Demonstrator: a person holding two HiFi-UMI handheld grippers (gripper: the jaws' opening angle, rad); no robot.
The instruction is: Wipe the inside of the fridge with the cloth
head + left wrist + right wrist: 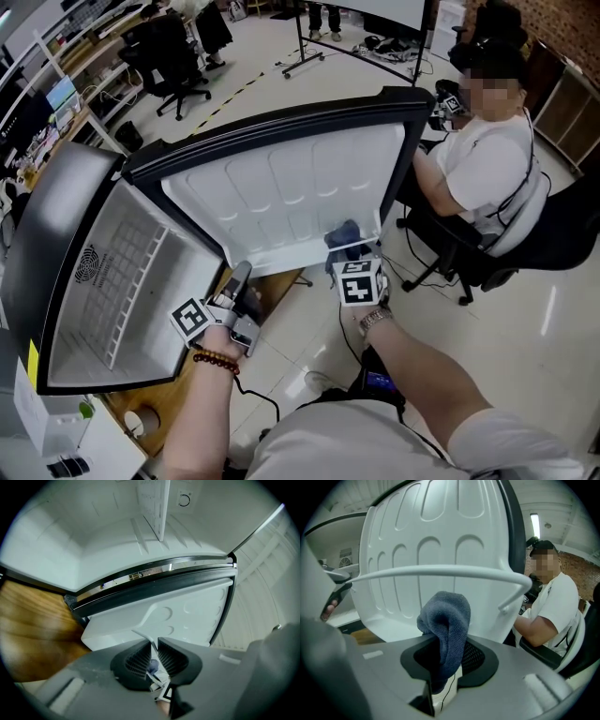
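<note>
**Desk:** What is the head view showing?

**Photographer:** A small fridge (56, 234) is standing wide open in a busy office, with a wooden surface (127, 405) showing under it. A wire shelf (131, 281) is sitting inside. The door (281, 187) is swinging out over a pale tiled floor (525, 309). The left gripper (242, 274) is meeting the door's lower left corner. The right gripper (347, 246) is holding the blue cloth (342, 232) at the lower right corner of the door's inner face. A seated person (487, 159) in a white shirt is sitting just beyond the door, and office chairs (169, 66) are standing well apart, up the room.

**Desk:** And the left gripper view?

**Photographer:** The left gripper (153, 644) is pinching the thin end of a white rail (140, 633), jaws almost together. Beyond it, the fridge's white interior is filling the top of the frame, with the wood (33, 630) at the left edge.

**Desk:** The right gripper view?

**Photographer:** The right gripper (449, 656) is clamping the cloth (445, 620), which is bunching up above the jaws, just beside the door's moulded liner. The rail (440, 571) is crossing in front of the liner. The person (555, 602) is sitting at the right under a ceiling light (534, 524).
</note>
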